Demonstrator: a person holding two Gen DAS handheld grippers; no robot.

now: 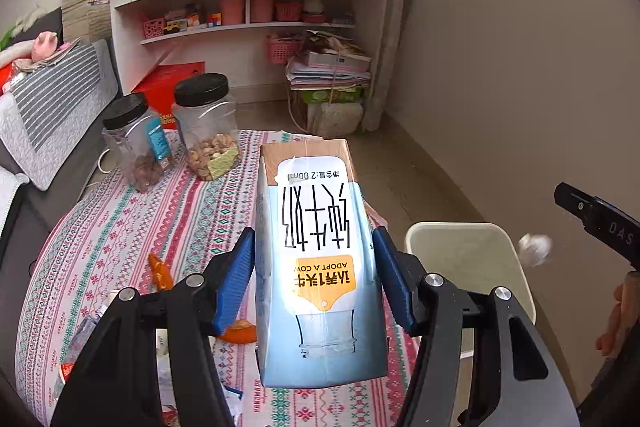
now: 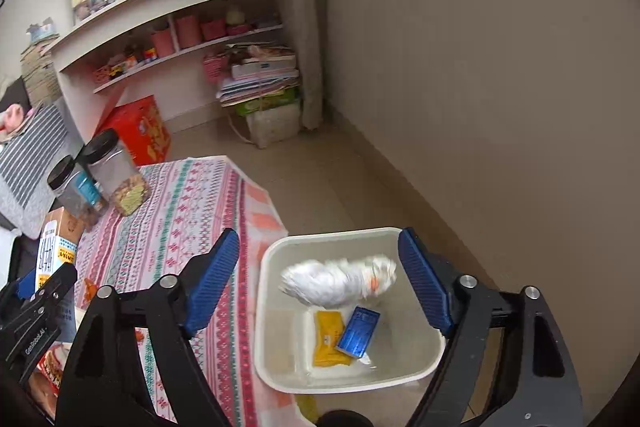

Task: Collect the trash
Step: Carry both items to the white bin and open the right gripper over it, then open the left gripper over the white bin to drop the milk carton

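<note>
At the far left of the desk (image 1: pixel 132 227), with its patterned cloth, we see 2 black-lidded jars (image 1: pixel 206 131) holding nuts, and nearer us some orange peel (image 1: pixel 160 271) lying on the cloth. Our left hand-held gripper (image 1: pixel 314 287) has its blue pads pressed on both sides of a blue-and-white milk carton (image 1: pixel 316 267), which it holds above the desk. To the right, just off the desk edge, the white trash bin (image 2: pixel 276 367) stands on the floor; it contains a yellow packet (image 2: pixel 330 339) and a blue wrapper (image 2: pixel 358 331). Our right hand-held gripper (image 2: pixel 320 287) stands wide over the bin with nothing between its pads. A crumpled white paper ball (image 2: pixel 340 281) appears blurred in mid-air between the spread pads, over the bin's opening.
</note>
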